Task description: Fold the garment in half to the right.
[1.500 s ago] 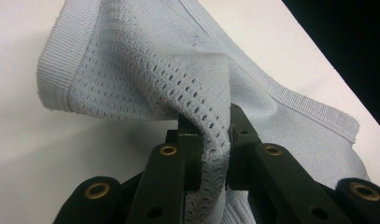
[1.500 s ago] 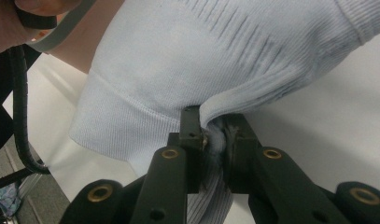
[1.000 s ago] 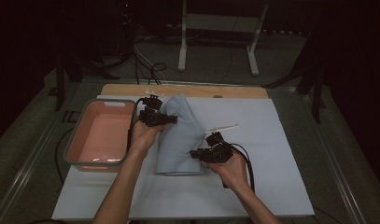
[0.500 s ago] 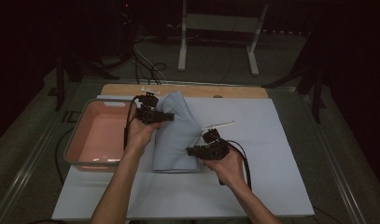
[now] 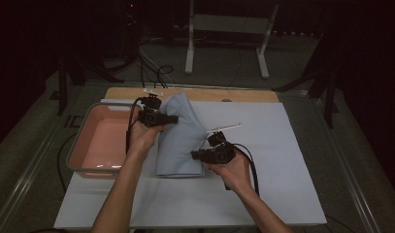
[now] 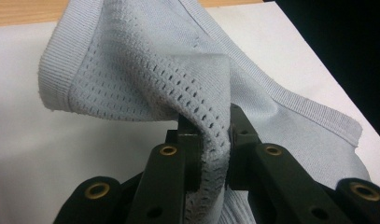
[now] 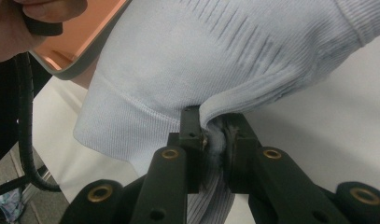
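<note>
A pale blue knitted garment [image 5: 178,138] lies partly folded on the white table cover [image 5: 272,145], between my two hands. My left gripper [image 5: 168,119] pinches its far left part, lifted off the table; in the left gripper view the jaws are shut on a fold of the garment's openwork knit [image 6: 211,135]. My right gripper [image 5: 197,155] holds the near right edge low over the table. The right gripper view shows its jaws shut on the garment's bunched ribbed hem [image 7: 215,135].
A salmon-pink tray with a grey rim [image 5: 95,143] stands at the table's left, right beside my left hand. A strip of wooden board [image 5: 234,94] shows along the far edge. Cables trail from both grippers. A white metal stand [image 5: 224,39] is on the floor beyond.
Both grippers have carried the garment leftward, toward the tray; the right gripper has moved left across the table, and the cloth has bunched up narrower between them.
</note>
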A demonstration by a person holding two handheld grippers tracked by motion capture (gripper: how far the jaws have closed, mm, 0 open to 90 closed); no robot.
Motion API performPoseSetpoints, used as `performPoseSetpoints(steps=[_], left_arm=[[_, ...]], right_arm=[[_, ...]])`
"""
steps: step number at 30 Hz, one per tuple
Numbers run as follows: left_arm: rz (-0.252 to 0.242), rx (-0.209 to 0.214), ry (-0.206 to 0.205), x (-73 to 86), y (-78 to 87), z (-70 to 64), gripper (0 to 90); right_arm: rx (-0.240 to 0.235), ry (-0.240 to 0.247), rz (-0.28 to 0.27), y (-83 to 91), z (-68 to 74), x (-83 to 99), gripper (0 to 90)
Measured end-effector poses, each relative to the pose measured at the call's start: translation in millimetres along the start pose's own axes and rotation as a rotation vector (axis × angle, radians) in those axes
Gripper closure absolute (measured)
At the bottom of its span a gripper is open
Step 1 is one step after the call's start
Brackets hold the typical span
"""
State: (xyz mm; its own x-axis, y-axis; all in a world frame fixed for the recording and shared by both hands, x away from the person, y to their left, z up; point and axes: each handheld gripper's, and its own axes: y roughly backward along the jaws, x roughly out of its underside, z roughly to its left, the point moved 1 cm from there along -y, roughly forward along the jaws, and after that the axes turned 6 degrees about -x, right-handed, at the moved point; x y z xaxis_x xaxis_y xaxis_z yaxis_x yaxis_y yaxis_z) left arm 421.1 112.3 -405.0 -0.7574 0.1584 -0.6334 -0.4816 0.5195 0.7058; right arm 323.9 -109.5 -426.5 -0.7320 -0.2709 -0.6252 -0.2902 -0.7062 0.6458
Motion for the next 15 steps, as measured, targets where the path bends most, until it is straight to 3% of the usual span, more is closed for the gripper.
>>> performPoseSetpoints(steps=[15], left_arm=[[-0.003,-0.007,0.001,-4.3,5.0,5.8,80.8]], right_arm=[[-0.010,0.001,-0.004,-2.6,2.5,-6.9,80.4]])
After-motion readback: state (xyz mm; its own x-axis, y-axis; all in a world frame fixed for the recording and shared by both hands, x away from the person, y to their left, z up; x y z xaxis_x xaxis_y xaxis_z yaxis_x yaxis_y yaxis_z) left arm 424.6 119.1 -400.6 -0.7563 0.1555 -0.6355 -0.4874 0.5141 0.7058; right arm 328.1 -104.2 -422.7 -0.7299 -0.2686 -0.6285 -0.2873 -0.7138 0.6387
